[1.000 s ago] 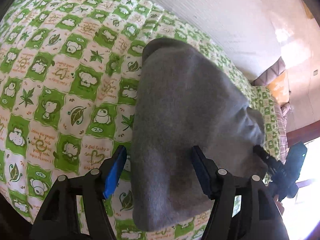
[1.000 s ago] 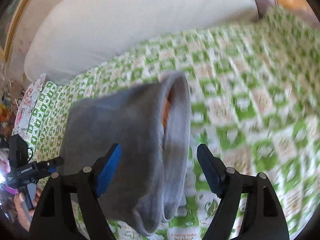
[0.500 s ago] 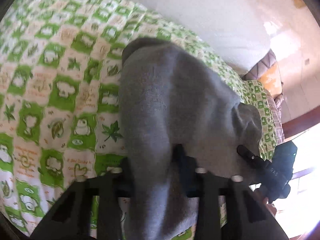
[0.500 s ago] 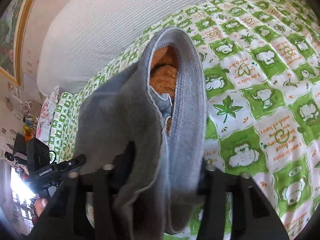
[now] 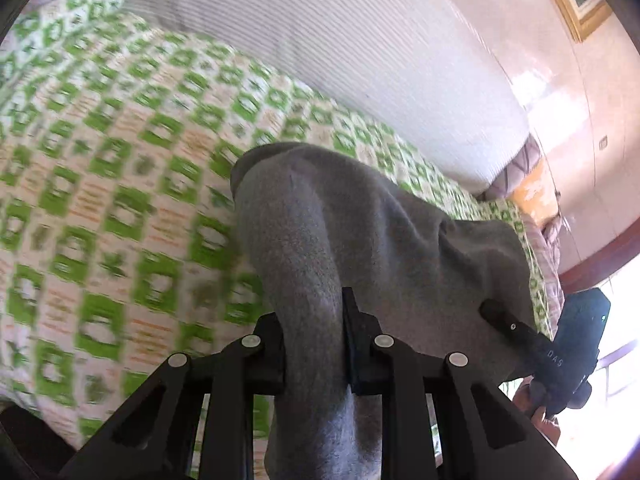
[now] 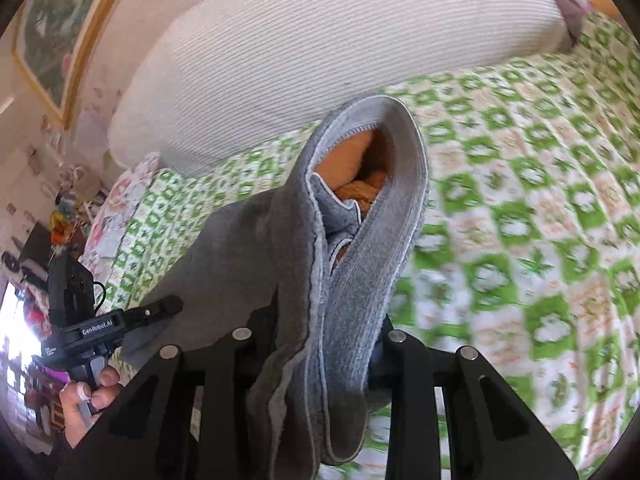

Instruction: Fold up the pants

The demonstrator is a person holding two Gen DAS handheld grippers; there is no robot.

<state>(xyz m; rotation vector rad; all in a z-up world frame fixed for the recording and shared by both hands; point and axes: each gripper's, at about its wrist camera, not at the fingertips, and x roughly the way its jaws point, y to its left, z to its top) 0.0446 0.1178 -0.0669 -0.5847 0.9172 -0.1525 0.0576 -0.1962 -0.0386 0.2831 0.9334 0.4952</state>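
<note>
Grey pants [image 5: 360, 240] are stretched just above a green-checked bedspread [image 5: 100, 200], with the left gripper [image 5: 314, 344] and the right gripper [image 6: 328, 344] each clamped on an edge.

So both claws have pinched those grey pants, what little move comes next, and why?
Probably carry the grey pants forward and lay them over: the left gripper and right gripper both clamp cloth, which hangs bunched above the green checked bedspread.

The right gripper [image 6: 320, 344] has its jaws squeezed tight on the gray pants [image 6: 352, 248]. Orange fuzzy lining shows inside the waistband. The left gripper [image 6: 160, 308] touches the pants, above the green bed [image 6: 520, 208].
</note>
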